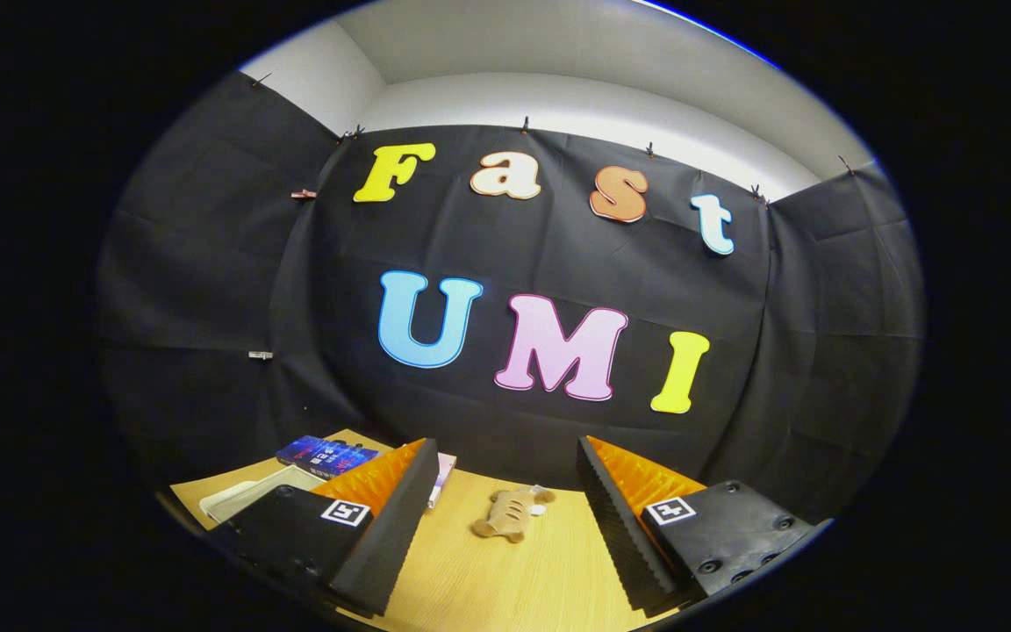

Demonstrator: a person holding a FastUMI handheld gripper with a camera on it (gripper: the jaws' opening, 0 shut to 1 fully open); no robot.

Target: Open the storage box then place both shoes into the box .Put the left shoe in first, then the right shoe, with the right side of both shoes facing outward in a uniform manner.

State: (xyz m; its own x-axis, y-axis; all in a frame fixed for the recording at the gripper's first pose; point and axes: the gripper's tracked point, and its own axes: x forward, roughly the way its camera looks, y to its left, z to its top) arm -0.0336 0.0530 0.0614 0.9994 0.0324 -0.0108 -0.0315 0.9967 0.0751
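Black cloth wall (558, 263), white ceiling (576, 53), wooden table (505, 579)

One shoe (511, 514) lies on the wooden surface (505, 579), ahead of the tool (505, 465) and in the gap between its two wide-spread fingers, touching neither. It is small and tan, with a few paler bands across its upper, and lies slantwise, one end nearer and to the left, the other farther and to the right, where a small whitish part shows. Which shoe of the pair it is cannot be told.

Well to its left, past the left finger, a pale shallow box (247, 494) with rounded corners sits on the surface, partly hidden by that finger. Whether it is open cannot be told.
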